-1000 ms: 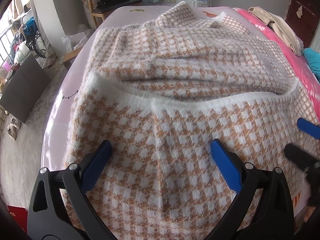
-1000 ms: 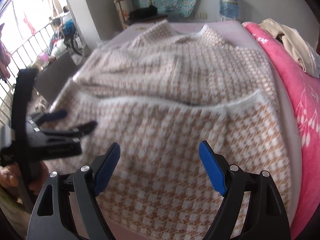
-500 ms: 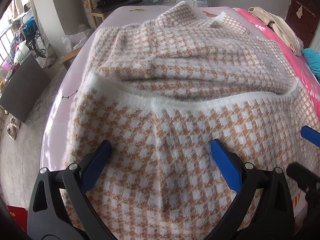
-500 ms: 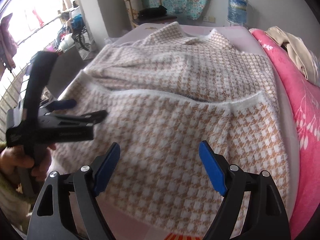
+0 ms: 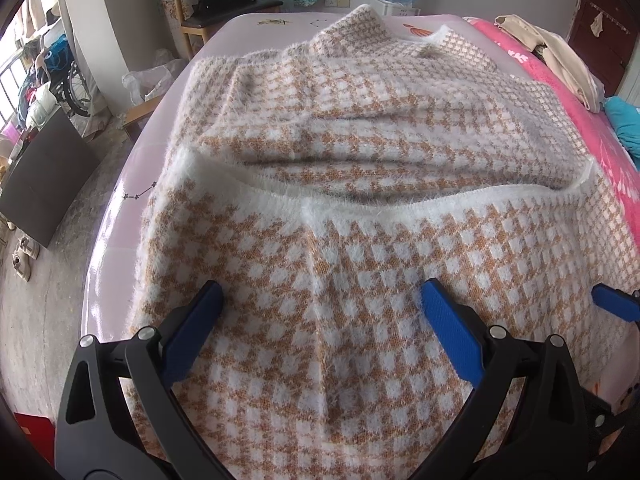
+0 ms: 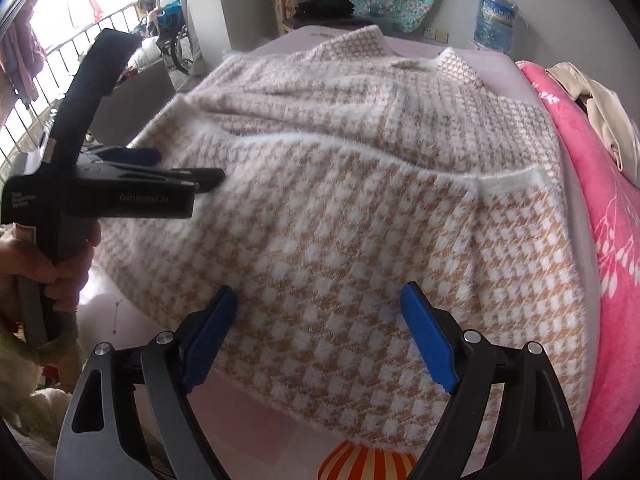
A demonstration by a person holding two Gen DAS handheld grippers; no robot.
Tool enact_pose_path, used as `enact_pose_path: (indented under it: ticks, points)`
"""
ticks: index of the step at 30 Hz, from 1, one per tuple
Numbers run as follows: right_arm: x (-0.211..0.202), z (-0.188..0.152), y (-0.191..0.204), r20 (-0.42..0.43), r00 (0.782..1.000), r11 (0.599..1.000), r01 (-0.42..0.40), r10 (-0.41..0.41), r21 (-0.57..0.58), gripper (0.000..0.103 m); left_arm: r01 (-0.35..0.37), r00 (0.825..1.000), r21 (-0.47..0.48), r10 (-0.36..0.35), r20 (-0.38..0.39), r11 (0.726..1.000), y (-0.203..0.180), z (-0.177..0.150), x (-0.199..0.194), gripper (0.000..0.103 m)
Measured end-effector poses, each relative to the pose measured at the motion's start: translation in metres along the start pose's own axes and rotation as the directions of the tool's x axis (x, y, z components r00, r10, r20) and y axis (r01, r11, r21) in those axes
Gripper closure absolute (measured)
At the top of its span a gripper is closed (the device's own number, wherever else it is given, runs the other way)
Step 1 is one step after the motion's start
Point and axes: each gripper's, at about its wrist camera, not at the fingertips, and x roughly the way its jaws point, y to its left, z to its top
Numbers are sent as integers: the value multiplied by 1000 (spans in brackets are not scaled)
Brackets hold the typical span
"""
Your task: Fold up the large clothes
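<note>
A fluffy tan-and-white checked sweater [image 5: 320, 240] lies spread on the bed, its lower part folded up so that a white hem band [image 5: 400, 204] crosses the middle. My left gripper [image 5: 320, 292] hovers open over the near fold, with only flat knit under the gap. My right gripper [image 6: 318, 294] hangs over the sweater [image 6: 360, 220] near its front edge. Its jaws are opening and pinch nothing. In the right wrist view my left gripper [image 6: 176, 166] shows side-on at the left, held by a hand [image 6: 60, 264]. One blue fingertip [image 5: 612, 306] of the right gripper shows in the left wrist view.
The bed has a lilac sheet [image 5: 120, 208]. A pink blanket [image 6: 612, 220] with beige clothes [image 6: 600, 112] runs along its right side. A wooden chair [image 5: 224, 4] and a water jug [image 6: 494, 16] stand beyond the far end. Floor and a dark board [image 5: 44, 176] lie to the left.
The right gripper has slid toward the right edge of the left wrist view and rolled a little. The left gripper and the sweater have stayed put.
</note>
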Motion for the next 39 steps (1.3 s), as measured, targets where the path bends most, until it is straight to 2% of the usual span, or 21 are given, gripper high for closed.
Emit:
enact_pose_path:
  ticks: [2, 7, 13, 15, 18, 21, 26, 28, 30, 32, 33, 36, 39]
  points:
    - [-10, 5, -4, 14, 1000, 1000, -24, 24, -3, 21, 4, 1000, 7, -4, 22, 1000, 3, 1, -10, 7]
    - [-38, 35, -33, 53, 996, 997, -78, 76, 26, 21, 12, 990, 41, -18, 140, 999, 10, 19, -47, 7]
    - [-52, 115, -94, 97, 988, 989, -126, 118, 80, 21, 68, 967, 50, -78, 241, 996, 22, 92, -74, 7]
    - [-47, 142, -112, 97, 989, 987, -126, 116, 104, 21, 112, 960, 43, -119, 252, 993, 25, 128, -70, 7]
    - [-28, 190, -139, 86, 990, 984, -121, 110, 132, 21, 132, 953, 68, -145, 264, 989, 17, 175, -50, 8]
    - [2, 235, -163, 60, 993, 980, -111, 102, 167, 21, 161, 954, 70, -174, 245, 984, 6, 220, -16, 8]
    - [77, 296, -203, -13, 996, 960, -85, 92, 265, 22, 205, 961, 37, -209, 181, 978, -20, 286, 57, 23]
    - [100, 309, -215, -24, 995, 949, -86, 98, 302, 24, 222, 962, 15, -221, 158, 975, -26, 300, 81, 29]
    - [125, 322, -226, -40, 995, 942, -76, 94, 328, 28, 256, 961, -20, -252, 112, 967, -31, 314, 111, 31]
    - [146, 332, -238, -51, 994, 930, -71, 96, 361, 33, 253, 967, -50, -250, 59, 966, -35, 326, 141, 40]
    - [158, 336, -243, -64, 992, 925, -77, 108, 372, 34, 260, 965, -61, -258, 42, 964, -36, 330, 152, 43]
    - [184, 337, -250, -107, 985, 915, -80, 133, 395, 41, 283, 958, -101, -286, -10, 954, -35, 334, 177, 61]
    - [205, 334, -251, -158, 976, 916, -76, 149, 394, 58, 311, 948, -105, -317, -39, 944, -38, 330, 186, 78]
